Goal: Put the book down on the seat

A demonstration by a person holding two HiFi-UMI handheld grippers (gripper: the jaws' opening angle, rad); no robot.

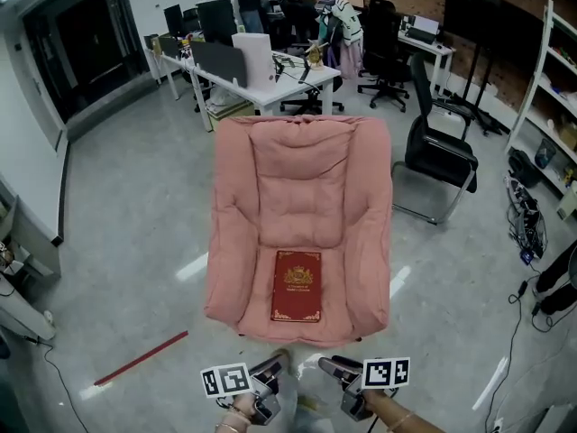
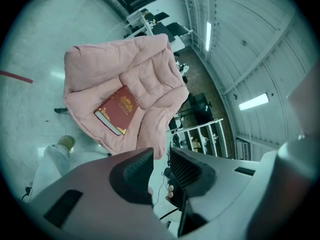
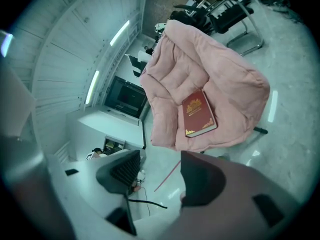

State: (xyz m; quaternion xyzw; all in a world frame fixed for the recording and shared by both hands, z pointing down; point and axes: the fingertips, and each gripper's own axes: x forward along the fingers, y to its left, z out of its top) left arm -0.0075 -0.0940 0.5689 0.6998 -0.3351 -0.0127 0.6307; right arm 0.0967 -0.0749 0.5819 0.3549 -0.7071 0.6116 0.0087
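- The dark red hardcover book with gold ornament on its cover [image 1: 297, 286] lies flat on the seat cushion of the pink padded armchair [image 1: 234, 242], towards the seat's near edge, with its long sides running near to far. Neither gripper touches it.
- The armchair's quilted backrest rises on the far side of the book, and its puffy arms stand to the book's left and right.
- The left gripper [image 1: 275, 363] is at the near edge of the scene, just short of the chair's front. Its own view shows the two dark ribbed pads a narrow gap apart, with nothing between them.
- The right gripper [image 1: 330, 366] sits beside it to the right, equally clear of the chair. Its jaws stand wider apart and are empty.
- Each gripper carries a white cube with black square markers, and the two cubes face outward.
- A thin red strip [image 1: 141, 358] lies on the grey floor, left of the chair.
- A black office chair [image 1: 437, 156] stands to the armchair's right, and white desks [image 1: 270, 84] with monitors stand beyond it on the far side.
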